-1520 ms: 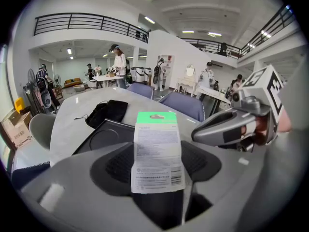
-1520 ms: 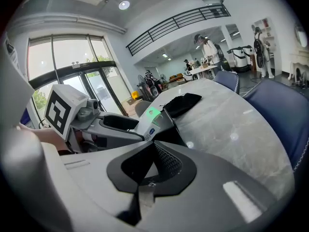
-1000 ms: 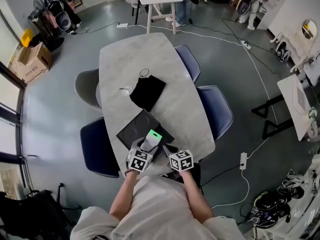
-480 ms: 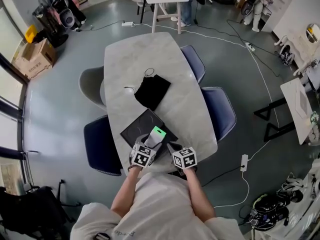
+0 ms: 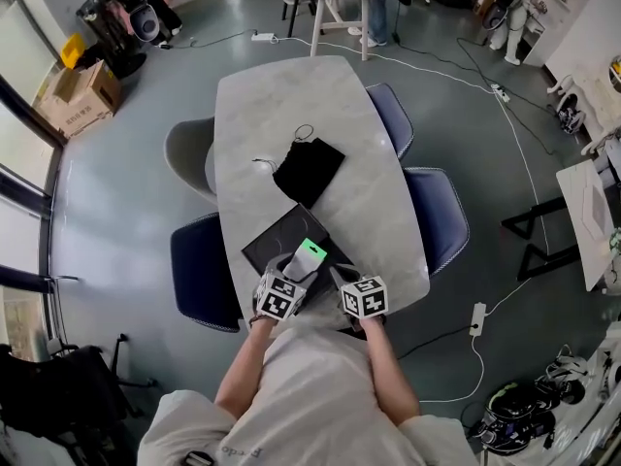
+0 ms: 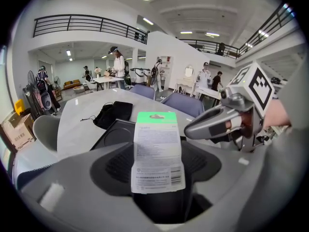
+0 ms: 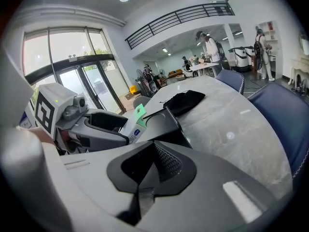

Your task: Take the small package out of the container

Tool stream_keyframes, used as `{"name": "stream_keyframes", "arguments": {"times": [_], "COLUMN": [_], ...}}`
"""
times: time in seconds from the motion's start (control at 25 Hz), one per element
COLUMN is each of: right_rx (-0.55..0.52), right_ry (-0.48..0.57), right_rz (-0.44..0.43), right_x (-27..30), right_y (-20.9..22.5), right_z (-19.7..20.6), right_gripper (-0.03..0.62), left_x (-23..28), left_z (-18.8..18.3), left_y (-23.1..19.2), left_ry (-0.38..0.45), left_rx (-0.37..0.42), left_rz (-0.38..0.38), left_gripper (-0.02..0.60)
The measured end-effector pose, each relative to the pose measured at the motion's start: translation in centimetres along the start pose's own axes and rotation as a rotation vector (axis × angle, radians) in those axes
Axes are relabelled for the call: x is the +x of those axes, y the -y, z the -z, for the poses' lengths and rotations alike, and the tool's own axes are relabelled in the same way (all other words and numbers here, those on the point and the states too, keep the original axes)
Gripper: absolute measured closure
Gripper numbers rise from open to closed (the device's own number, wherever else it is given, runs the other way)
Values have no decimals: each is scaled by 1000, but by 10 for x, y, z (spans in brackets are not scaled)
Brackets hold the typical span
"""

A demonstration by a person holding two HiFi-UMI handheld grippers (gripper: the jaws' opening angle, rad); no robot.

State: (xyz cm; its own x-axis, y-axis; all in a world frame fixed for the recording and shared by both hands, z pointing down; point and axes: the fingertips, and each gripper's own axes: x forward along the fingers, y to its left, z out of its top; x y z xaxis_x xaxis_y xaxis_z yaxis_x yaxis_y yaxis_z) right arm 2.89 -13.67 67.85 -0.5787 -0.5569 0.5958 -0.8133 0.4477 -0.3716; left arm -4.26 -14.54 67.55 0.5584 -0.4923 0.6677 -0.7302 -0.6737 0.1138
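The small package (image 5: 309,255), white with a green top, stands upright between the jaws of my left gripper (image 5: 296,272), which is shut on its lower part. It is held just above the near corner of the flat black container (image 5: 277,243). The left gripper view shows the package (image 6: 157,151) from its printed back, with the container (image 6: 116,134) behind it. My right gripper (image 5: 342,278) sits close to the right, shut, with nothing between its pads (image 7: 166,166). The right gripper view shows the left gripper (image 7: 96,129) with the package (image 7: 136,120).
A black drawstring pouch (image 5: 309,171) lies on the marble table (image 5: 281,105) beyond the container. Blue chairs (image 5: 437,216) stand on the right, and a blue chair (image 5: 199,270) and a grey chair (image 5: 186,153) on the left. The table's near edge is right under my grippers.
The head view has drifted, so the table sits further right and lower in the picture. Both grippers and the held package keep their places over the container.
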Motion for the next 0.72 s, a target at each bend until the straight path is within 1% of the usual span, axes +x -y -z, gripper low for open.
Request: {"name": "stream_keyframes", "arguments": {"times": [0.16, 0.4, 0.72], "right_rx": [-17, -11, -39], "right_ry": [-14, -15, -42], "right_rz": [-11, -4, -16], "right_x": [1, -2, -4], "right_y": [-4, 4, -8], "right_z": [7, 9, 28], "right_gripper": [597, 597, 597], "left_x": [-2, -1, -4], "left_z": [5, 5, 11], "left_y": [1, 6, 10], "left_ry": [3, 11, 12], "left_rx": [-8, -9, -17], "left_rz": [-7, -11, -16], "left_gripper": [227, 227, 227]}}
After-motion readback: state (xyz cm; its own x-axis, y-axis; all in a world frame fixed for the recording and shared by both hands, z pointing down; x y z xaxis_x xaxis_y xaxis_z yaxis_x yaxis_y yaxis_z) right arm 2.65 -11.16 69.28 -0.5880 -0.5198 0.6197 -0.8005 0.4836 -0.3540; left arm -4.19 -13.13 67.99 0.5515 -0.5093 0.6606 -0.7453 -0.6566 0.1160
